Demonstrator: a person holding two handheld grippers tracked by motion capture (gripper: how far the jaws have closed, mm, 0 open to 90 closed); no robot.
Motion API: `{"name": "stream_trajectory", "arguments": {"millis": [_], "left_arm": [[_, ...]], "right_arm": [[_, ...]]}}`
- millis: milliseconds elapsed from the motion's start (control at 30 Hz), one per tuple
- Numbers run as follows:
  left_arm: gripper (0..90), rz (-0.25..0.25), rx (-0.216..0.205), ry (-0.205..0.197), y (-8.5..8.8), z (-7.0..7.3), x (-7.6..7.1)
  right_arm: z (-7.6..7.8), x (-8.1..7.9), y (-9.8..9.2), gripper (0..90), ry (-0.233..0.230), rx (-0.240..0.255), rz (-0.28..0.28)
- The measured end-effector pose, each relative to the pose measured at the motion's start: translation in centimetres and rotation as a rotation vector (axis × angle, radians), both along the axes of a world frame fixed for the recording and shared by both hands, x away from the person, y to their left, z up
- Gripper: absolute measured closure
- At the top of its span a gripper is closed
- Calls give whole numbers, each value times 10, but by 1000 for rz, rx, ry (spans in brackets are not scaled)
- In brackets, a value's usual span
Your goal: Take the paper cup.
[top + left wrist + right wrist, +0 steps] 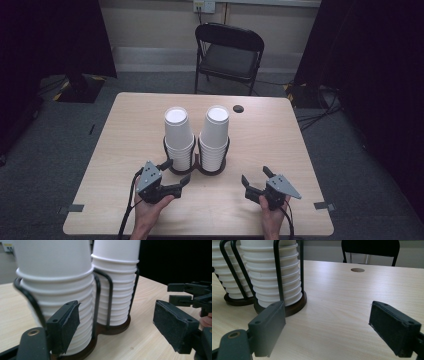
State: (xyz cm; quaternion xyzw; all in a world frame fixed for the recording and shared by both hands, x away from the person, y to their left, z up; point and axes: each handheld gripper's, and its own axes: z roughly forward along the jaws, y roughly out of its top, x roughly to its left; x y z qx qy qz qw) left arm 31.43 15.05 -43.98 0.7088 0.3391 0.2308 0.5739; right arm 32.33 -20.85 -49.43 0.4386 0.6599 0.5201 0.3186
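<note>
1. The cup holder point(196, 167), a dark double-ring wire stand on a brown base, stands near the middle of the table point(280, 145), toward the person's side. It carries two stacks of white paper cups, mouths down.
2. The left cup stack point(178, 135) and the right cup stack point(215, 135) stand upright side by side, each in its own ring, close together but not visibly touching. Both rise well above the wire loops.
3. The left gripper point(176, 176) is held in the person's left hand point(150, 207), just in front of the left ring. Its jaws are spread, with nothing between them. In the left gripper view, one jaw sits just beside the lower rims of the left cup stack point(55, 290); contact cannot be confirmed.
4. The right gripper point(256, 177) is held in the right hand point(272, 215), to the right of the holder and apart from it. Its jaws are spread over bare table, pinching nothing.
5. Obstructions: the wire uprights point(96, 302) run between the two stacks and partly cover the cup sides.
6. Surroundings: a round cable hole point(238, 108) lies in the table behind the stacks. A black folding chair point(229, 55) stands beyond the far edge. Dark curtains point(370, 55) hang at both sides, and tape marks point(325, 205) sit near the front corners.
</note>
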Motion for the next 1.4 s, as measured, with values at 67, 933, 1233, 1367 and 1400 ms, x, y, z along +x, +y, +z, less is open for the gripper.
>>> {"name": "stream_trajectory", "arguments": {"millis": [67,933,1233,1367,1400], "left_arm": [[212,-13,-1,-3,-1,2,0],[240,-83,8,-60,-38,49,22],[229,-71,22,-57,-47,67,33],[210,-86,41,-52,-51,75,36],[210,-79,52,-52,-52,77,37]], "right_arm": [[0,0,0,134,1,-5,1],[0,2,0,136,18,4,-7],[0,2,0,141,22,3,-3],[0,2,0,142,21,0,-6],[0,2,0,142,22,-1,-3]]}}
